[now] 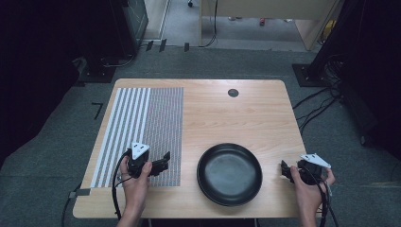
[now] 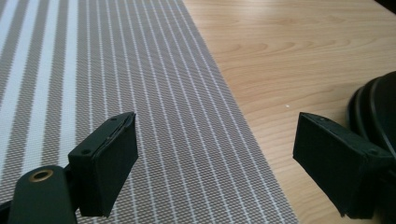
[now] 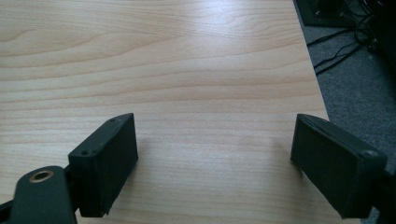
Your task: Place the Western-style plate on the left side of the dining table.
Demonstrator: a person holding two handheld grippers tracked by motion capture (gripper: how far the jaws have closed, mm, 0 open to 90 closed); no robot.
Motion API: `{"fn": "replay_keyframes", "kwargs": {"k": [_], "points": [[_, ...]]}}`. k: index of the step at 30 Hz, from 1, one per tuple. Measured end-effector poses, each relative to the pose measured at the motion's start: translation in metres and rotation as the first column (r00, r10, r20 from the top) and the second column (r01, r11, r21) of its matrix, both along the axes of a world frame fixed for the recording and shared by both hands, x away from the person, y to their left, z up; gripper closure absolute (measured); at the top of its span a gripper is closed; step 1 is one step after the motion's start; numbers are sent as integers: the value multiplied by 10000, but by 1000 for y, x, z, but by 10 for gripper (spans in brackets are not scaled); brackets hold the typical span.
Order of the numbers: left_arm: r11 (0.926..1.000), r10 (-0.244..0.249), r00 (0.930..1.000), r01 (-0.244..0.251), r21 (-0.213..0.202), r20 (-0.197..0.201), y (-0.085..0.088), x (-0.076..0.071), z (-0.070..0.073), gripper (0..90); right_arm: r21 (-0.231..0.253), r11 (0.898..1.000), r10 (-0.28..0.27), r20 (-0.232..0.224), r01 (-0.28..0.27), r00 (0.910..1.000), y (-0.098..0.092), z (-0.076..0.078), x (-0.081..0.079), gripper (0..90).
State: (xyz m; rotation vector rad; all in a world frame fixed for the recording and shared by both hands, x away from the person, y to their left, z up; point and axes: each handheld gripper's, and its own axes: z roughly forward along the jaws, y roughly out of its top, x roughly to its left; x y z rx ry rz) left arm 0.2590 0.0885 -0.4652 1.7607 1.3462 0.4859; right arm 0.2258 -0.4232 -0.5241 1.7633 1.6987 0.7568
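A black round dish [image 1: 229,173] rests on the wooden table [image 1: 227,113] near its front edge. Left of it, my left gripper [image 1: 165,161] is open over the front right corner of a grey striped placemat [image 1: 142,127]. In the left gripper view, its jaws [image 2: 215,158] stand wide apart with nothing between them, above the placemat [image 2: 116,70] edge. The dish rim [image 2: 378,107] shows just beyond the right jaw. My right gripper [image 1: 284,170] sits right of the dish and points towards it. It is open [image 3: 215,158] over bare wood, holding nothing.
A small black round grommet [image 1: 232,92] sits in the tabletop at the back. The table's right edge [image 3: 322,98] is close to the right gripper, with grey carpet and cables [image 3: 341,51] beyond. Dark equipment stands on the floor around the table.
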Motion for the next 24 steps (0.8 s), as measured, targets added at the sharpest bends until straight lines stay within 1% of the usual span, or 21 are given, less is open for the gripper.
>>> {"fn": "replay_keyframes", "kwargs": {"k": [3,5,9,12,14,15,17,19,20,23,24], "points": [[9998,-147,9999,148,-110,12,-4,-2,1,136,87,9999,117,89,-118,9999,6,4,-1,142],[9996,-241,9997,241,-167,18,-7,-3,2,136,339,9994,91,18,-92,10000,10,8,-3,142],[9991,-380,9992,381,-183,75,-11,-6,4,136,247,9997,41,-98,-39,9999,16,12,-6,144],[9987,-480,9988,481,-169,65,-15,-7,4,136,254,9996,81,127,-84,9999,22,18,-10,146],[9986,-524,9986,525,-111,58,-18,-8,3,136,342,9993,145,335,-156,9993,25,21,-11,147],[9985,-531,9986,531,-94,55,-19,-8,2,136,495,9987,120,492,-144,9987,28,24,-11,148],[9984,-552,9985,552,-94,21,-21,-9,1,136,637,9980,-14,707,-31,9975,32,27,-11,154],[9985,-546,9985,546,-58,-17,-24,-10,1,136,619,9981,-58,813,8,9967,37,30,-11,164],[9984,-558,9984,558,-59,-25,-25,-10,0,135,694,9976,-24,834,-34,9965,39,31,-12,170],[9978,-644,9979,643,-127,-83,-28,-11,-1,133,1183,9926,176,882,-280,9959,45,32,-11,193],[9976,-687,9976,686,-108,-96,-30,-11,-1,133,1243,9916,255,901,-366,9956,47,33,-12,203]]}}
